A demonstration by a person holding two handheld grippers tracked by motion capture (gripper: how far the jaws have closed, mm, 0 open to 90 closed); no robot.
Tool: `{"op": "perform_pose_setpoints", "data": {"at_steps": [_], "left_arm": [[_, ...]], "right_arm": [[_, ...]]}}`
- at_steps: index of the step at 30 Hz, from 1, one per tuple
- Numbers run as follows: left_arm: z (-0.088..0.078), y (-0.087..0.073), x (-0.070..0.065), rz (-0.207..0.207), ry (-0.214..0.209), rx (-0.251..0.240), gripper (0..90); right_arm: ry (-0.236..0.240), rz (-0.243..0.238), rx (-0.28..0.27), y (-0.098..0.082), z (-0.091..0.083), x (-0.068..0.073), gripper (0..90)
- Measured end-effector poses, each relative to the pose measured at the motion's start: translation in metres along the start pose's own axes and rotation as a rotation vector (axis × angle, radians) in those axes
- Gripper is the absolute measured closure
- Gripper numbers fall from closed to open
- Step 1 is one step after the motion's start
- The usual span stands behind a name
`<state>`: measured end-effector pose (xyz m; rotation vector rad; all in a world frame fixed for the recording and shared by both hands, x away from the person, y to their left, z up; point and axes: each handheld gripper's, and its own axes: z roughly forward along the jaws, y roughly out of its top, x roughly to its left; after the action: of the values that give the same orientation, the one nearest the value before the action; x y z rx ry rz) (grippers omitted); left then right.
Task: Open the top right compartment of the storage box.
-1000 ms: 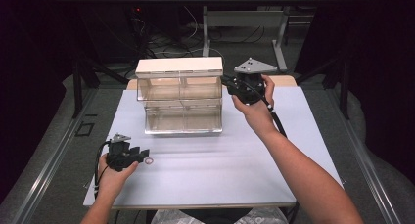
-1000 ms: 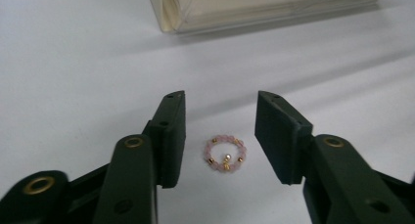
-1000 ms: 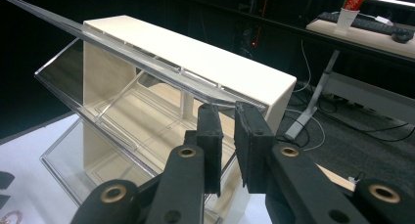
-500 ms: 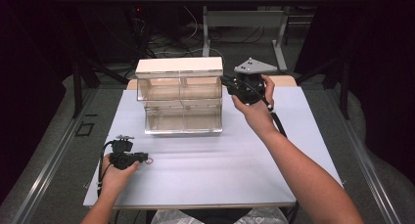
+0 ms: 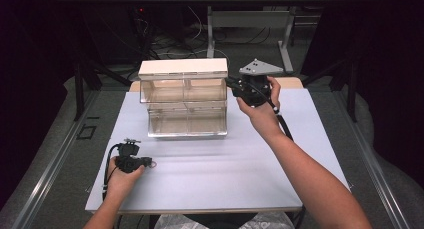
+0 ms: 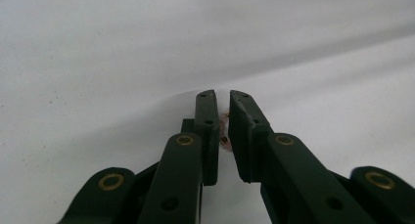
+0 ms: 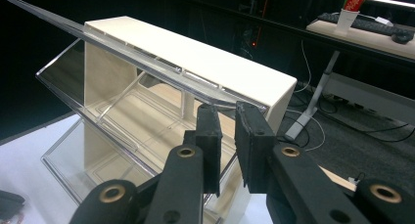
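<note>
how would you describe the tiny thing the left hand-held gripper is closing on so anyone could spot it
Start at the white mat, below the clear two-tier bin. At its left front sits the left hand-held gripper. At its tips lies a tiny pinkish ring, the sole loose item on the mat.

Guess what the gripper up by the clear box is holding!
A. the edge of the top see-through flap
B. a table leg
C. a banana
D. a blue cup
A: in the right gripper view, the right gripper is pinched on the edge of the clear flap, tilted open from the clear box.
</note>
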<state>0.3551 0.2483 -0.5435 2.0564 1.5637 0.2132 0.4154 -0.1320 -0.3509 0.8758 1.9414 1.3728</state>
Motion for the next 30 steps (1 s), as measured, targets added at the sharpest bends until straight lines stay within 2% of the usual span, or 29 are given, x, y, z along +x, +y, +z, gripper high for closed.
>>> {"op": "perform_pose_setpoints", "data": {"at_steps": [10,17,18,21,28,29,30], "left_arm": [[0.000,0.001,-0.002,0.007,0.023,0.009,86.8],[-0.001,0.000,0.003,-0.039,-0.013,0.001,86.9],[-0.002,0.001,0.004,-0.037,-0.027,0.012,87.0],[-0.003,0.000,0.003,-0.039,-0.017,-0.003,87.0],[-0.011,0.001,0.004,-0.039,-0.038,-0.026,87.0],[-0.011,0.000,0.003,-0.043,-0.032,-0.047,88.0],[-0.014,0.001,0.004,-0.039,-0.043,-0.037,88.0]], "right_arm": [[-0.003,0.005,-0.001,0.000,0.000,0.001,80.7],[-0.003,0.006,-0.003,0.000,0.000,0.001,80.5],[-0.002,0.005,-0.003,0.000,-0.001,0.001,80.4],[-0.002,0.007,-0.004,0.000,-0.001,0.001,80.4],[-0.003,0.010,-0.006,0.000,-0.001,0.001,80.2],[-0.003,0.011,-0.008,0.000,0.000,0.001,80.2],[-0.003,0.011,-0.008,0.000,0.000,0.001,80.2]]}}
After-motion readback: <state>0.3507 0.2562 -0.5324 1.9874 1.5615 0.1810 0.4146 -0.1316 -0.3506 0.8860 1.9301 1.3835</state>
